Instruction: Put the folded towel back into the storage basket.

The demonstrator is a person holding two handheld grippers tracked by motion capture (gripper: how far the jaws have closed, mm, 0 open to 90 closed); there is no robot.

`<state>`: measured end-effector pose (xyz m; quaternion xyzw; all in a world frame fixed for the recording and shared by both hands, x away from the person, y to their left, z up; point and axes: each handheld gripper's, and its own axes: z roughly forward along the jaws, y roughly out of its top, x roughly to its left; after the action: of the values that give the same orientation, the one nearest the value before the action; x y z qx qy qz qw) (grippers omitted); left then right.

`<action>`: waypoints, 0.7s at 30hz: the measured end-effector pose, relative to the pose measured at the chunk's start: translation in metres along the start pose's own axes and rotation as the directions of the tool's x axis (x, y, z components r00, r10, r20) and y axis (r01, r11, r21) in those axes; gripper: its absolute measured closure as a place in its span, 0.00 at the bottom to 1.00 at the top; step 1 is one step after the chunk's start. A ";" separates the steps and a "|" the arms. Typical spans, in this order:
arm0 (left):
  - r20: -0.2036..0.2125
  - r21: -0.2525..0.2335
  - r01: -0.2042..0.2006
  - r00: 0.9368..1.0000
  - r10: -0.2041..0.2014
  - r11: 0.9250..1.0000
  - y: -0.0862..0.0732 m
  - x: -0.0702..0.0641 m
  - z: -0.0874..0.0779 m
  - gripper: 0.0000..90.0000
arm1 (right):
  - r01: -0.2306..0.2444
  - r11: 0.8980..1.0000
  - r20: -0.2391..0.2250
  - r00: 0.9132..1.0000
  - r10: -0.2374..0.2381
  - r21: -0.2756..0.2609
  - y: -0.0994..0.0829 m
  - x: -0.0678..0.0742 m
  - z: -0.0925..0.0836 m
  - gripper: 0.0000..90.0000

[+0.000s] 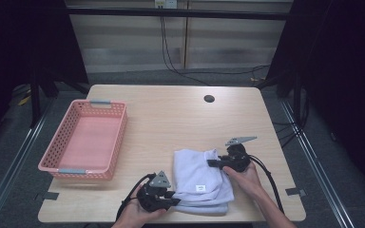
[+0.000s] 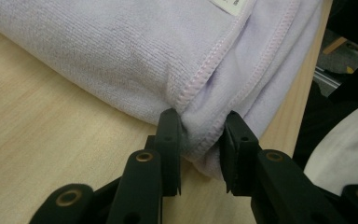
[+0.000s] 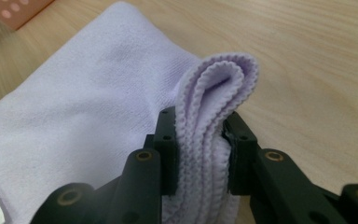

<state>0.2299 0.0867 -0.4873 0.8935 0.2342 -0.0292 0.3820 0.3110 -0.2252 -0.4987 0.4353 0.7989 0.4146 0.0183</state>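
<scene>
Two grippers, left gripper (image 2: 200,135) and right gripper (image 3: 200,135), clamped on towel (image 1: 197,173) edges.

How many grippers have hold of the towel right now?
2. The left gripper pinches the towel at its near left corner; the right gripper clamps the folded layers at its far right edge. Both pinch cloth between their jaws.

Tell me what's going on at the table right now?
A person is working a folded lilac towel near the front edge of the wooden table. The left gripper pinches the towel's stitched corner, and the right gripper clamps a bunched fold at its far side. A pink basket sits to the left, holding nothing.
</scene>
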 end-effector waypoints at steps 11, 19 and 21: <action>0.012 -0.065 0.028 1.000 -0.028 0.997 0.006 0.011 -0.022 0.80 | -0.002 0.999 -0.014 1.000 0.001 -0.044 0.012 0.003 -0.010 0.80; -0.014 -0.111 0.023 1.000 -0.025 0.994 0.017 0.022 -0.044 0.81 | -0.012 0.996 -0.026 1.000 0.009 -0.085 0.033 0.005 -0.013 0.81; -0.006 -0.139 0.040 0.999 -0.042 0.990 0.019 0.027 -0.052 0.81 | -0.009 0.996 -0.029 1.000 0.007 -0.091 0.036 0.006 -0.013 0.81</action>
<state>0.2554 0.1227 -0.4440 0.8600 0.2556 -0.0169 0.4414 0.3269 -0.2197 -0.4638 0.4312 0.7777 0.4567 0.0250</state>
